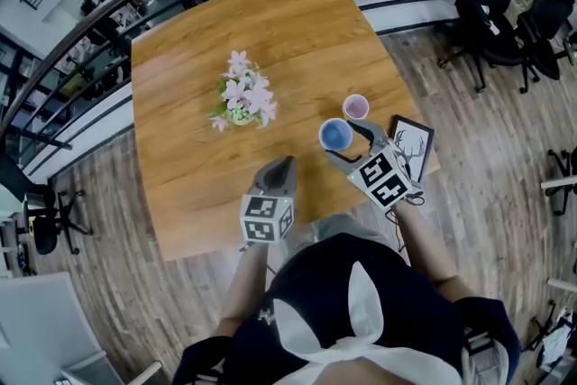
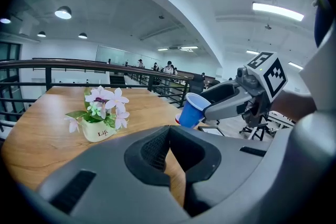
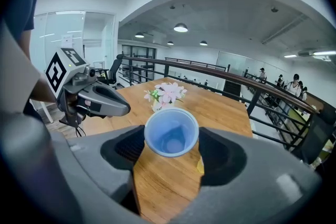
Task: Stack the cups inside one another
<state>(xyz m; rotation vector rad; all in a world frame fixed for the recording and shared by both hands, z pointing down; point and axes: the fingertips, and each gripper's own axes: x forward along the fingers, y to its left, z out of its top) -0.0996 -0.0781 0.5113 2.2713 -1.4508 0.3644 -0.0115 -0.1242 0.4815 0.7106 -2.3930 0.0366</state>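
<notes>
Now the right gripper (image 3: pixel 171 140) pinches the blue cup (image 1: pixel 335 135), tilted above the table (image 1: pixel 189 68). The pink cup (image 1: pixel 355 107) waits at its one o'clock. Left gripper (image 1: pixel 281 169) is pressed together, empty. Nothing nested yet.

1. There were two cups: one blue cup (image 1: pixel 335 135) and one pink cup (image 1: pixel 356 107).
2. One pot of flowers (image 1: pixel 242 99).
3. One framed deer picture (image 1: pixel 411 147).
4. One wooden table (image 1: pixel 189 158).
5. Two grippers: the left gripper (image 1: pixel 285 165) and the right gripper (image 1: pixel 346 143).
</notes>
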